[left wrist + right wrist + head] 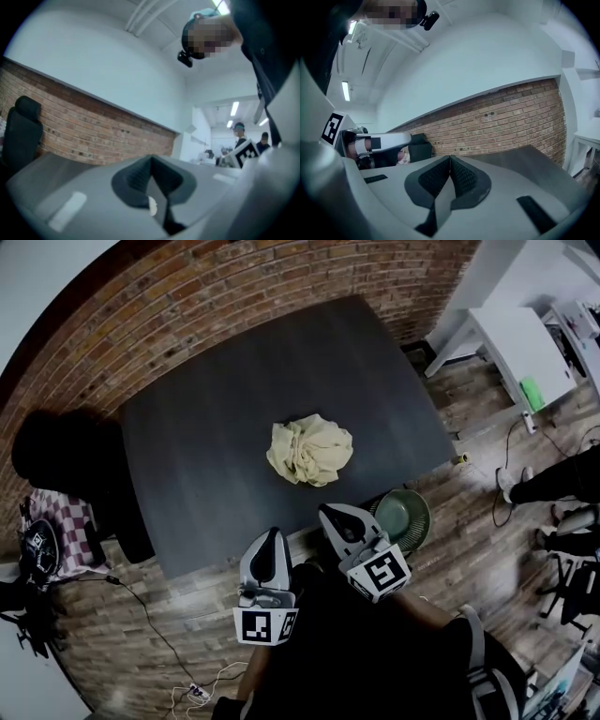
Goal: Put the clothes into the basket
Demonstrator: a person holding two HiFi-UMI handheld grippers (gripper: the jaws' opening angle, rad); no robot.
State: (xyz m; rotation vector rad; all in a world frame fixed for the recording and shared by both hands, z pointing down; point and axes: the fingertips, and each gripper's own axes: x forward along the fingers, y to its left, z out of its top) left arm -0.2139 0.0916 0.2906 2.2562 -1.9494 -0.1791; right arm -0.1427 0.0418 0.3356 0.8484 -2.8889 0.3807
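Observation:
A crumpled pale yellow cloth [310, 449] lies in a heap near the middle of the dark grey table [206, 437]. A green basket [404, 518] stands on the wooden floor by the table's near right corner. My left gripper [271, 533] hovers at the table's near edge, short of the cloth, and its jaws are shut with nothing between them [151, 161]. My right gripper [329, 513] is beside it, a little closer to the cloth and left of the basket, also shut and empty [450, 160]. Neither gripper view shows the cloth or the basket.
A black office chair [66, 451] stands at the table's left end, with a checkered cloth [66, 526] below it. Cables [155, 624] trail over the floor at the near left. A white desk [520, 348] and a person's legs [553, 486] are at the right. A brick wall [234, 287] runs behind.

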